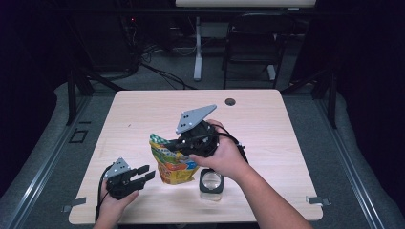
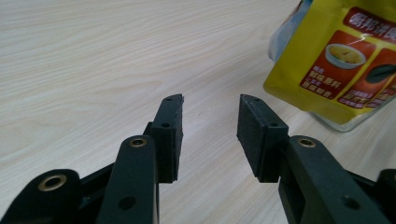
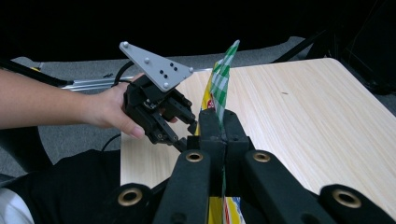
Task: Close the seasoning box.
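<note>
At worktop [image 1: 267, 119] centre, right hand-held gripper [image 3: 215, 122] pinches snack bag's [image 1: 173, 164] top edge, holding it upright; left hand-held gripper [image 2: 210, 135], at 8 o'clock, half-open, empty.

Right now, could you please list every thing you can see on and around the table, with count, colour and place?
yellow printed plastic snack pouch with green-checked top edge: one, yellow and green, near the table's middle front, held up by its top edge
clear glass jar with black collar: one, clear and black, on the table beside the pouch, below the right hand
light wooden table: one, pale wood, centre of the high view
dark folding chair: one, black, on the floor beyond the table
left tool: one, black, low at the table's front left, jaws apart with nothing between them
right tool: one, black, jaws shut on the pouch's top edge
</note>
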`<state>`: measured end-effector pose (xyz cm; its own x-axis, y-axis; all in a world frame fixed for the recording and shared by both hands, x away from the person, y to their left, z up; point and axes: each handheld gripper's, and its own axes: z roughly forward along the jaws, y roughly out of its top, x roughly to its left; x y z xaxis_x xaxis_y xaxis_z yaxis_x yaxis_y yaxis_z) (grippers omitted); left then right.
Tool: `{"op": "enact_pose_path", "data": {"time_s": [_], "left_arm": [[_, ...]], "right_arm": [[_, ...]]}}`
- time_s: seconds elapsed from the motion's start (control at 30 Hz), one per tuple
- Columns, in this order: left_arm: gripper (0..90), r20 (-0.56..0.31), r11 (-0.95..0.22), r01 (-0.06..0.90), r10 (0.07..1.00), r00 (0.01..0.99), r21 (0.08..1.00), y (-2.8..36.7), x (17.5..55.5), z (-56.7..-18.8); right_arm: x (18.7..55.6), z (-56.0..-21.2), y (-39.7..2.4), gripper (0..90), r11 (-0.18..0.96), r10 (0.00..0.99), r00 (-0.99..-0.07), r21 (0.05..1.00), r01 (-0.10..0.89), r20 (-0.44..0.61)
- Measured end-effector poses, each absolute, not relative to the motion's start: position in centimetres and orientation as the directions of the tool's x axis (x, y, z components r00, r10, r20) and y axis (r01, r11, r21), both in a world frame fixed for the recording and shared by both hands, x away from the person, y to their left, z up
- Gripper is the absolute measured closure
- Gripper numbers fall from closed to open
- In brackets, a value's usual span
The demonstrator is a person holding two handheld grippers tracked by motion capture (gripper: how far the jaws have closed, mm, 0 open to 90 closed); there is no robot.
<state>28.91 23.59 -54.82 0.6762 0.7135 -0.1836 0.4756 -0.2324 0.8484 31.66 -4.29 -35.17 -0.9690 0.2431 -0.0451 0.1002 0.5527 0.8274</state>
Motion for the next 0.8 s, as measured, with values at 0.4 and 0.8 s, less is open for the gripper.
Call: {"op": "enact_pose_path", "data": {"time_s": [0.4,0.8], "left_arm": [[61.0,-0.168,-0.241,0.425,0.669,0.724,0.872,22.9,28.6,-54.9],[60.5,-0.174,-0.235,0.412,0.649,0.741,0.88,22.4,28.5,-55.0]], "right_arm": [[31.2,-34.3,-3.9,90.0,0.537,0.223,-0.974,0.839,0.083,-0.046],[31.1,-33.4,-3.6,90.0,0.509,0.204,-0.979,0.857,0.085,-0.024]]}}
